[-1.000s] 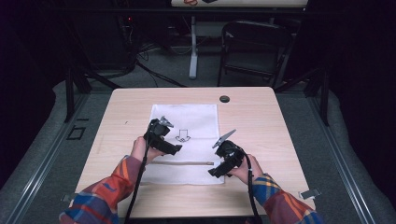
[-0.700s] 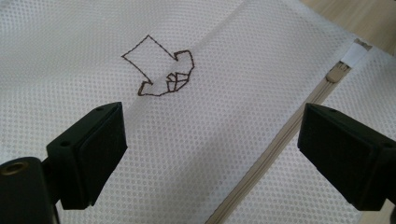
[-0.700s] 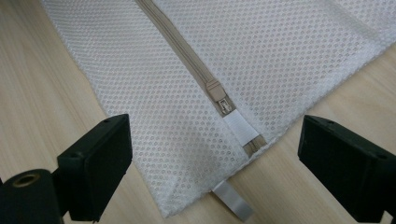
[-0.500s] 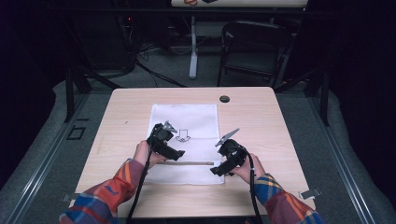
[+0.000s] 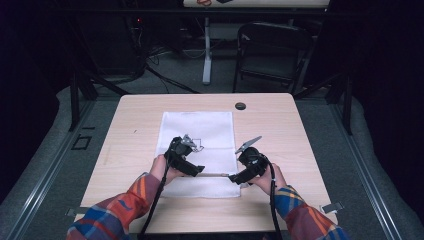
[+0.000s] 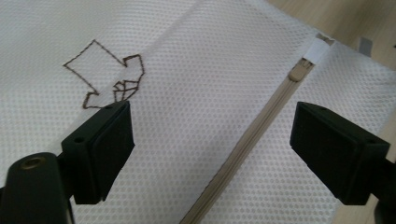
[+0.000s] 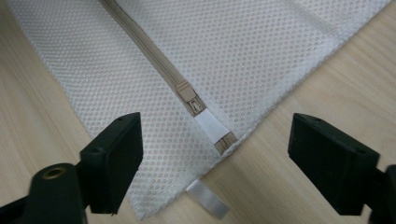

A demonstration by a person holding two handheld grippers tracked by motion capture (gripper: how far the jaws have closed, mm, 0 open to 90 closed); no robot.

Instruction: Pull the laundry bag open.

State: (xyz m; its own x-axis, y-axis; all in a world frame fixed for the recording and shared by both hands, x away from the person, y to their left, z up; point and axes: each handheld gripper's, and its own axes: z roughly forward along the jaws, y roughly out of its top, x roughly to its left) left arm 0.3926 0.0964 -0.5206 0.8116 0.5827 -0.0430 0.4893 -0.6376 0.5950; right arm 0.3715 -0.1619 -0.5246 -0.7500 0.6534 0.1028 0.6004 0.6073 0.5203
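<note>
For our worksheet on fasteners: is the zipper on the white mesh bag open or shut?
Shut. On the mesh bag, the zipper has its teeth meshed in one closed line, and the slider sits at the end by the white tab.

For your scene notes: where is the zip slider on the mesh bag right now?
The zip slider sits at the zip's end near the mesh bag's right near corner, ahead of the right gripper's open jaws.

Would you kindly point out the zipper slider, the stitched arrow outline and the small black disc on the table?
zipper slider (image 7: 188, 96): right gripper view, on its tan body.
stitched arrow outline (image 6: 103, 74): left gripper view, inside the brown outline.
small black disc (image 5: 240, 106): high view, its centre.
</note>
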